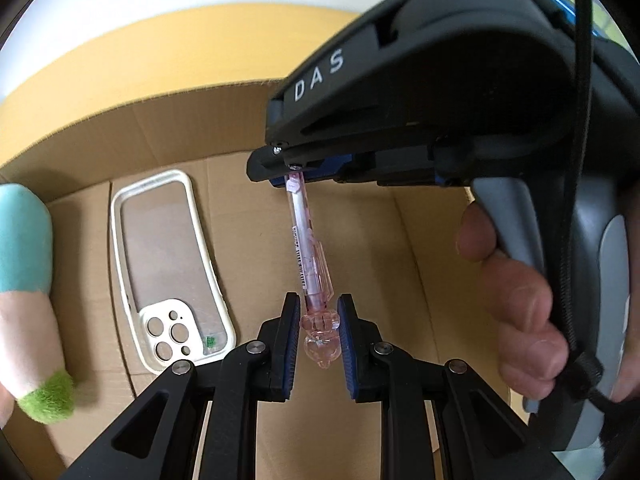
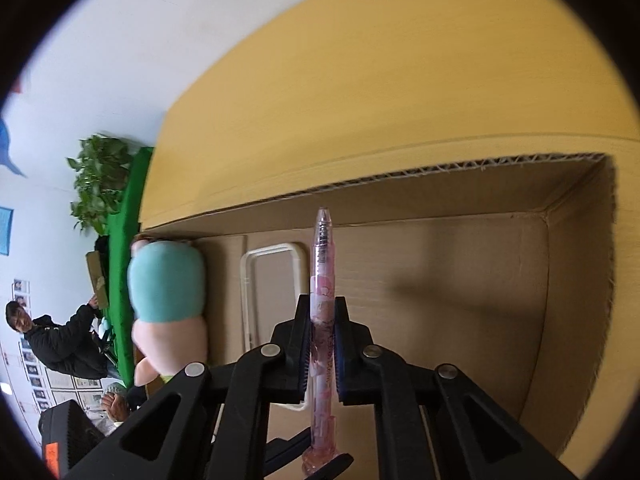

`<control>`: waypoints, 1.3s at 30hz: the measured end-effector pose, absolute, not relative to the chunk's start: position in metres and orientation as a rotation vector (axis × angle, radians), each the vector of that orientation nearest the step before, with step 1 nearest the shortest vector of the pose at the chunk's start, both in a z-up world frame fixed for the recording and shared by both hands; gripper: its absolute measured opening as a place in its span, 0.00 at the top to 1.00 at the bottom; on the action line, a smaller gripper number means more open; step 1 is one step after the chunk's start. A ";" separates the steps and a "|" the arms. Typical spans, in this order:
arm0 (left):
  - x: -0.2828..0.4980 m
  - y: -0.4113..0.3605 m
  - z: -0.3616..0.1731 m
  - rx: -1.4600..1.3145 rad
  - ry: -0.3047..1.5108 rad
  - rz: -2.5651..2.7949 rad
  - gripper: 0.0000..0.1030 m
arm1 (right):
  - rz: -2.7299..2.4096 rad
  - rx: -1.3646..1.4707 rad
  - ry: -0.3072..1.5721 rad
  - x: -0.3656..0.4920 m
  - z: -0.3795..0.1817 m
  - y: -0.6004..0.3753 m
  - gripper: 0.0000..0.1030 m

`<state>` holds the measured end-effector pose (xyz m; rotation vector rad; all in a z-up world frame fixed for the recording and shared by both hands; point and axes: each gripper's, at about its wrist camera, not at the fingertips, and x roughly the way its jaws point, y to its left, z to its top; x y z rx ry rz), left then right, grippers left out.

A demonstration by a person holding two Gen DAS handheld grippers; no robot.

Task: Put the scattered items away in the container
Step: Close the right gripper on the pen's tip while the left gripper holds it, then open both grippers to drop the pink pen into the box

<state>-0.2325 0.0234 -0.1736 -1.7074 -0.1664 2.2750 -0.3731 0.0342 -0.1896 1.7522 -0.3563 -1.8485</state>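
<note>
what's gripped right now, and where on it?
Pink pen, held by both: left gripper clamps its decorated cap end, right gripper clamps the barrel near the middle, above the cardboard box.

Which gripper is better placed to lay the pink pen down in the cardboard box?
Probably the right. The right gripper clamps the pink pen along its barrel above bare floor of the cardboard box, while the left gripper pinches only the ornament end.
</note>
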 end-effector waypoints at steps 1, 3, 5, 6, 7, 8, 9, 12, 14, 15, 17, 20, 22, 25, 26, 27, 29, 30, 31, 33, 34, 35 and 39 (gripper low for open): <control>-0.236 0.021 -0.178 -1.725 -0.190 2.261 0.81 | -1.847 1.766 -0.345 -0.374 -0.194 0.033 0.91; -0.241 0.018 -0.186 -1.762 -0.222 2.235 0.81 | -1.843 1.792 -0.315 -0.375 -0.202 0.032 0.91; -0.245 0.017 -0.192 -1.782 -0.225 2.224 0.81 | -1.846 1.802 -0.294 -0.374 -0.207 0.034 0.91; -0.246 0.016 -0.194 -1.789 -0.225 2.220 0.81 | -1.846 1.805 -0.290 -0.374 -0.210 0.035 0.91; -0.247 0.016 -0.197 -1.793 -0.228 2.216 0.81 | -1.848 1.805 -0.288 -0.374 -0.211 0.036 0.91; -0.248 0.016 -0.198 -1.799 -0.227 2.214 0.81 | -1.854 1.805 -0.282 -0.373 -0.212 0.036 0.91; -0.249 0.015 -0.201 -1.810 -0.222 2.213 0.81 | -1.860 1.804 -0.270 -0.372 -0.213 0.036 0.91; -0.252 0.012 -0.209 -1.853 -0.203 2.227 0.80 | -1.875 1.811 -0.254 -0.372 -0.217 0.040 0.89; -0.253 0.008 -0.213 -1.872 -0.207 2.233 0.80 | -1.881 1.807 -0.258 -0.373 -0.219 0.045 0.87; -0.253 0.006 -0.214 -1.877 -0.211 2.237 0.80 | -1.881 1.806 -0.265 -0.373 -0.220 0.048 0.87; -0.253 0.001 -0.216 -1.881 -0.225 2.234 0.74 | -1.878 1.805 -0.271 -0.374 -0.219 0.051 0.87; -0.249 -0.006 -0.210 -1.862 -0.266 2.241 0.53 | -1.898 1.782 -0.249 -0.373 -0.211 0.053 0.69; -0.245 -0.010 -0.200 -1.826 -0.288 2.257 0.39 | -1.926 1.764 -0.244 -0.374 -0.201 0.050 0.61; -0.235 -0.016 -0.180 -1.765 -0.274 2.302 0.34 | -1.978 1.733 -0.237 -0.367 -0.181 0.062 0.54; -0.230 -0.019 -0.172 -1.744 -0.268 2.316 0.32 | -2.001 1.714 -0.228 -0.361 -0.171 0.066 0.52; -0.224 -0.022 -0.163 -1.715 -0.263 2.334 0.29 | -2.019 1.697 -0.212 -0.355 -0.162 0.070 0.49; -0.209 -0.031 -0.143 -1.657 -0.241 2.383 0.21 | -2.058 1.653 -0.148 -0.338 -0.143 0.073 0.45; -0.199 -0.036 -0.131 -1.624 -0.219 2.420 0.20 | -2.075 1.626 -0.111 -0.326 -0.129 0.072 0.40; -0.190 -0.042 -0.119 -1.594 -0.195 2.458 0.15 | -2.090 1.606 -0.087 -0.315 -0.119 0.074 0.38; -0.177 -0.059 -0.091 -1.548 -0.157 2.551 0.11 | -2.135 1.552 -0.044 -0.289 -0.095 0.071 0.35; -0.174 -0.068 -0.081 -1.527 -0.149 2.586 0.09 | -2.151 1.534 -0.031 -0.278 -0.086 0.071 0.35; -0.157 -0.072 -0.071 -1.506 -0.137 2.622 0.06 | -2.166 1.519 -0.018 -0.266 -0.078 0.072 0.34; -0.106 -0.094 -0.050 -1.481 -0.048 2.760 0.04 | -2.204 1.476 0.024 -0.209 -0.048 0.072 0.34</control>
